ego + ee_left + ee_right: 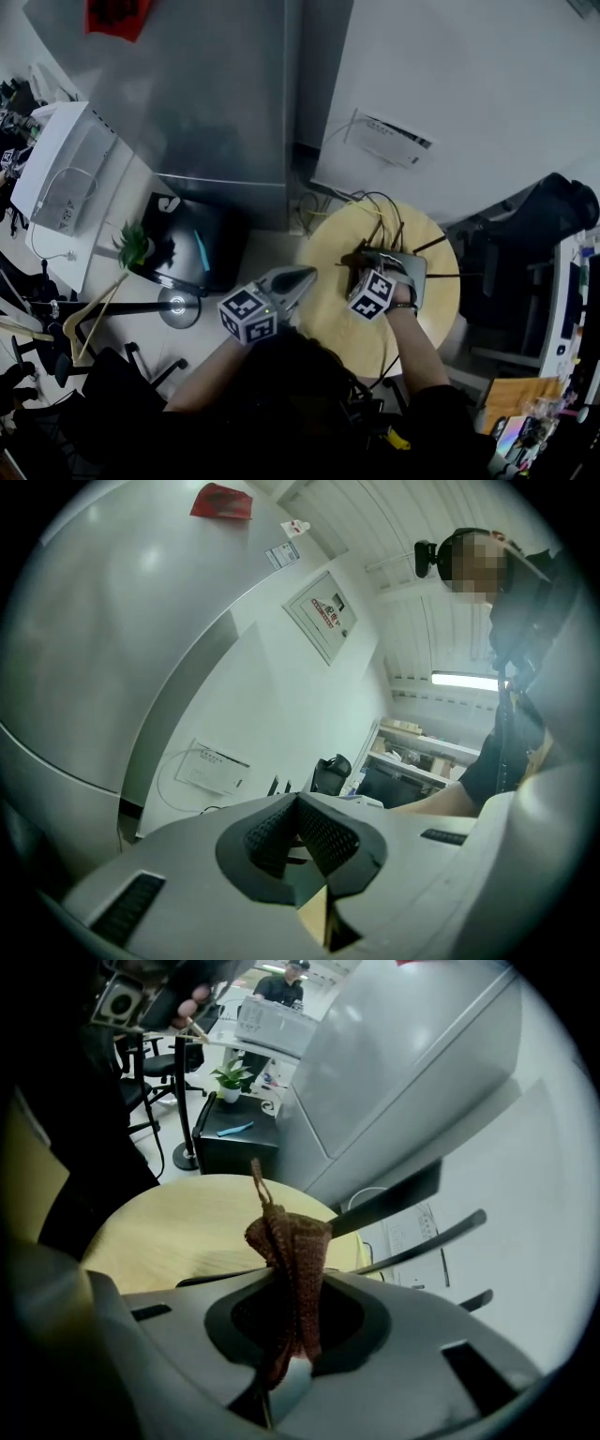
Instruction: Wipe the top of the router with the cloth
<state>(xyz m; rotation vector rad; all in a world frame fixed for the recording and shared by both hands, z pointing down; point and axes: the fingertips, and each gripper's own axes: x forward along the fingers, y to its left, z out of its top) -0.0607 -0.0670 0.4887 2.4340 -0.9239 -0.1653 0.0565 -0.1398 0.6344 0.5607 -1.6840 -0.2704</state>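
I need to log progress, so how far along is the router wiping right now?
Done: the cloth is picked up, pinched in the right gripper. In hand: that gripper sits over the router on the round table; whether the cloth touches its top is unclear. Left: the wiping itself. The left gripper is shut, empty, beside the table.

A bunched brown knitted cloth (291, 1241) is by the dark router (405, 267).
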